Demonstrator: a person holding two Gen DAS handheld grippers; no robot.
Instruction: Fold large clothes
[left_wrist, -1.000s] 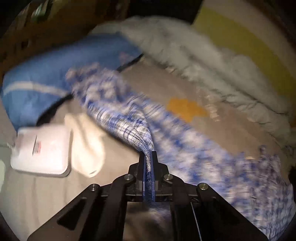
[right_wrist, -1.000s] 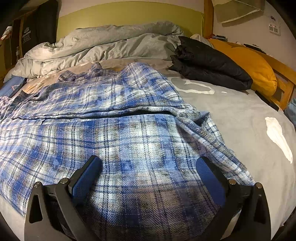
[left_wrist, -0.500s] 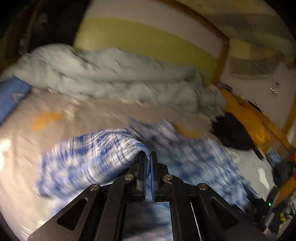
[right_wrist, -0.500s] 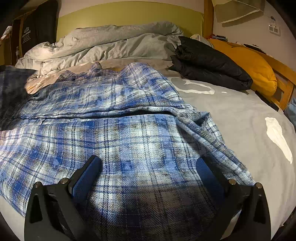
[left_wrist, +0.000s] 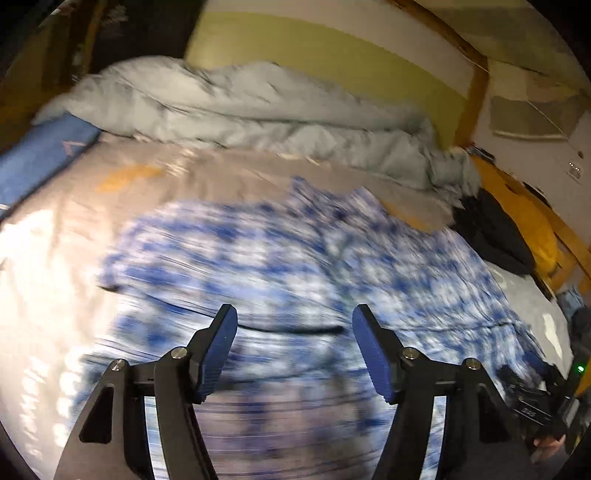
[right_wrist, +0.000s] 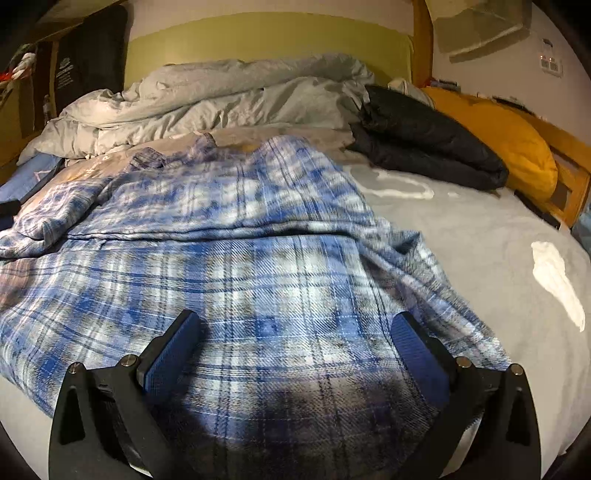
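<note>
One blue-and-white plaid flannel shirt (right_wrist: 258, 266), spread across the bed's pale grey sheet (right_wrist: 480, 258), with a fold line running crosswise at its middle and a bunched sleeve off to the left side. Motion-blurred in the left wrist view (left_wrist: 295, 266), yet plainly the same single garment lying flat on the bed.

Two grippers, each with two blue-padded fingers. Left gripper (left_wrist: 294, 349) spread wide and released, hovering above the shirt, nothing between its fingers. Right gripper (right_wrist: 295, 354) likewise spread wide, fingers straddling the near hem area of the shirt, gripping nothing; contact with the cloth impossible to judge.

Behind the shirt, one crumpled light grey duvet (right_wrist: 221, 99) heaped against one yellow-green headboard (right_wrist: 266, 40). To the right of it, one folded black padded jacket (right_wrist: 424, 144), touching one mustard-yellow pillow (right_wrist: 506, 147) beside the wooden bed rail (right_wrist: 569, 173). One blue pillow (left_wrist: 40, 155) at the far left edge. Two white patches on the sheet: a looped outline (right_wrist: 399, 188) near the jacket and a solid blotch (right_wrist: 557, 277) toward the right edge.
</note>
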